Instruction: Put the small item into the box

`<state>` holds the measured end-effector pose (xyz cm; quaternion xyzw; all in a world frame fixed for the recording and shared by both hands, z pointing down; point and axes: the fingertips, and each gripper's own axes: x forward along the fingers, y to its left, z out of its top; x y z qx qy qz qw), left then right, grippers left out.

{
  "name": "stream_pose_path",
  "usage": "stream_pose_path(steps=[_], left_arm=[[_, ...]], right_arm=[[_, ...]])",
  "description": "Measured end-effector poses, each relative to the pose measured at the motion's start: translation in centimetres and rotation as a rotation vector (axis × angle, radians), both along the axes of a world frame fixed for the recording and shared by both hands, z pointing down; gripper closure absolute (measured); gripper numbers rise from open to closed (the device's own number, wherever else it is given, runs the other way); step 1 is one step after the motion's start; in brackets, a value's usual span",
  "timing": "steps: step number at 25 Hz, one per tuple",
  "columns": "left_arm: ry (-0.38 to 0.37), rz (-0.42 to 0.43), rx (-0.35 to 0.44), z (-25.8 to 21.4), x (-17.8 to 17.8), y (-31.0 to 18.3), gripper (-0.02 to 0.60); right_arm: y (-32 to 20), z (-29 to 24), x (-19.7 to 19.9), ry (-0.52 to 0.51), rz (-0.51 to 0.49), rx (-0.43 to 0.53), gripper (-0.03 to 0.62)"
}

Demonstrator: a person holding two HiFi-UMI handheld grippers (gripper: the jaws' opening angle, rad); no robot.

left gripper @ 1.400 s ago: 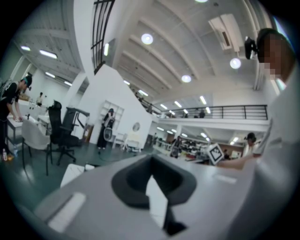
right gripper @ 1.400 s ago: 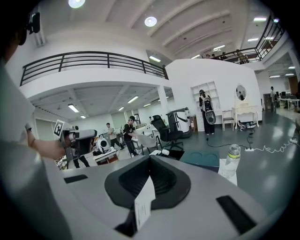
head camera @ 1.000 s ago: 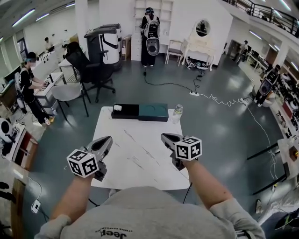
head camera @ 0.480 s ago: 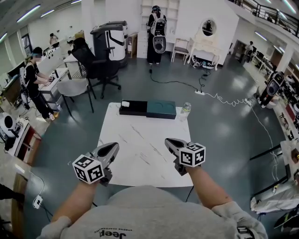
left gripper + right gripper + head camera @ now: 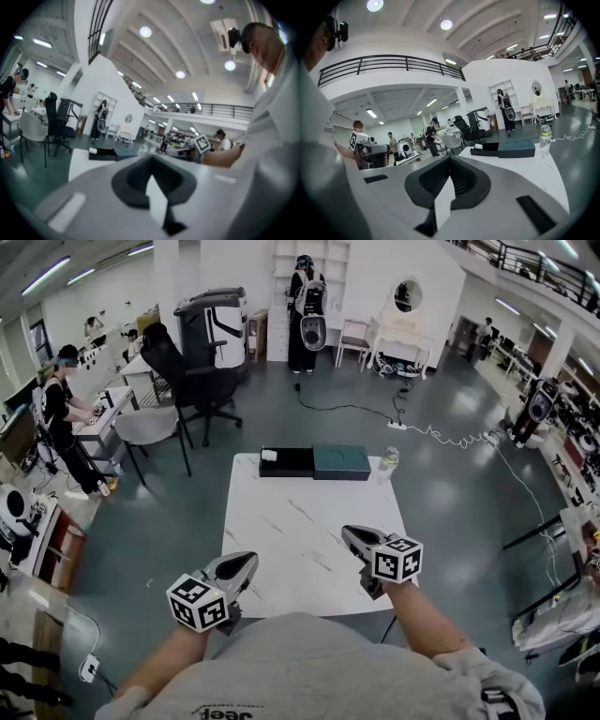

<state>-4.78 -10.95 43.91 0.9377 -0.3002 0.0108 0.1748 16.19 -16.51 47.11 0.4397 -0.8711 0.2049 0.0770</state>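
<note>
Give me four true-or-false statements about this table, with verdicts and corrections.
1. The water bottle stands just right of the teal box. True.
2. The small white item lies on the teal box. False: it sits at the left end of the black box.
3. The right tongs grip the water bottle. False: they are shut on nothing, well short of it.
4. The left tongs are shut and empty, by the near edge of the table. True.
</note>
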Motion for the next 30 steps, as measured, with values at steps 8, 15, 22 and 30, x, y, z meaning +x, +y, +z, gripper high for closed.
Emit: stream_pose_path(steps=[8, 15, 22, 30], left_arm=[[0.029, 0.042, 0.008, 0.3, -7.3, -1.0, 0.576], [0.059, 0.099, 0.020, 0.0, -10.0, -0.8, 0.575], [0.058, 0.052, 0.029, -0.4, -8.6, -1.2, 0.575], [0.070, -0.058, 0.011, -0.1, -3.8, -0.7, 0.575]], right_arm=[[0.7, -0.1, -5.7, -0.008, 0.055, -0.002, 0.585], [1.5, 0.1, -9.4, -0.001, 0.077, -0.020, 0.585], [1.2, -0.6, -8.5, 0.005, 0.010, -0.003, 0.585], [1.5, 0.3, -4.3, 0.020, -0.082, -0.010, 0.585]])
